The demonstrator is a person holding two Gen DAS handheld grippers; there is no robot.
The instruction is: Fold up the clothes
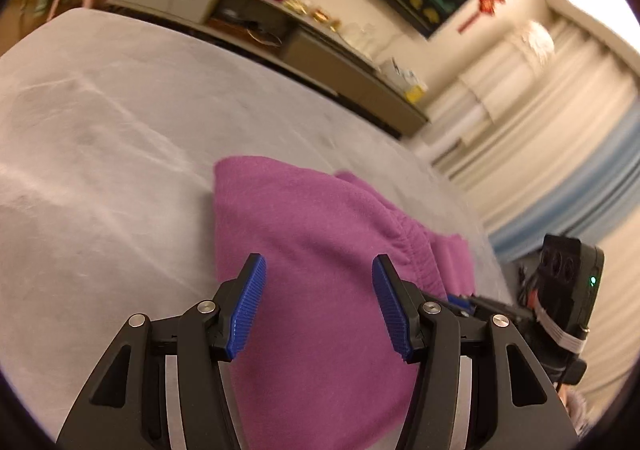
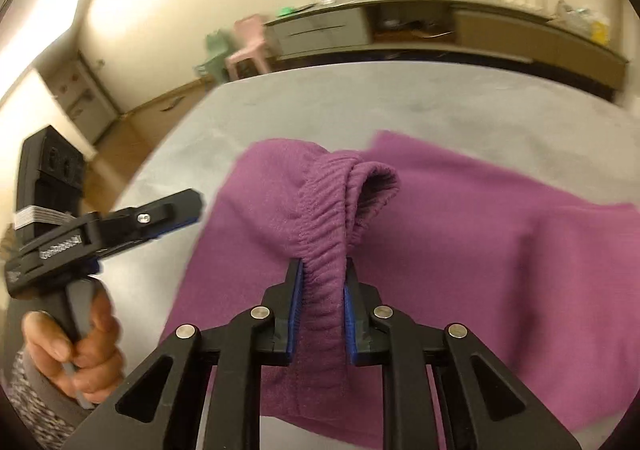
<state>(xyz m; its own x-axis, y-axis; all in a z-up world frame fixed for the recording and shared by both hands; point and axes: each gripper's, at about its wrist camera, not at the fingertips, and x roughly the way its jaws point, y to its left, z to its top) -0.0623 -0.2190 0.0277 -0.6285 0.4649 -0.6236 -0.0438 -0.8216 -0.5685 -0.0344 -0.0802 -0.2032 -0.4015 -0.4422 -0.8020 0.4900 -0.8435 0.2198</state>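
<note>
One garment only: purple fleece trousers (image 2: 460, 250), elastic waistband (image 2: 328, 218) gathered, lying on the grey bed sheet (image 1: 120, 110). Your right gripper (image 2: 322, 302) is clamped on a bunched section of that waistband, lifting it into a ridge that runs away from you; the rest of the cloth stays down on the sheet, spreading to the right and toward the near edge.

Your left gripper (image 1: 318, 302) is spread wide, blue pads (image 1: 248, 306) holding nothing, hovering over the left part of the trousers. In the right wrist view it sits to the left of the pinched band, pointing right toward it, with your hand (image 2: 80, 346) on its handle.

Relation that matters: the waistband's free run lies to the right of the open gripper, just beyond its tips, and its line goes near-to-far. The left gripper is the free one and the nearer to the loose cloth, so it probably takes the second hold. Judged stage: early, garment still rumpled, no clean fold visible.

Beyond: a long low cabinet (image 2: 440, 30) at the far wall, pink plastic chair (image 2: 248, 46) at far left, curtains (image 1: 560, 138) on the right.
</note>
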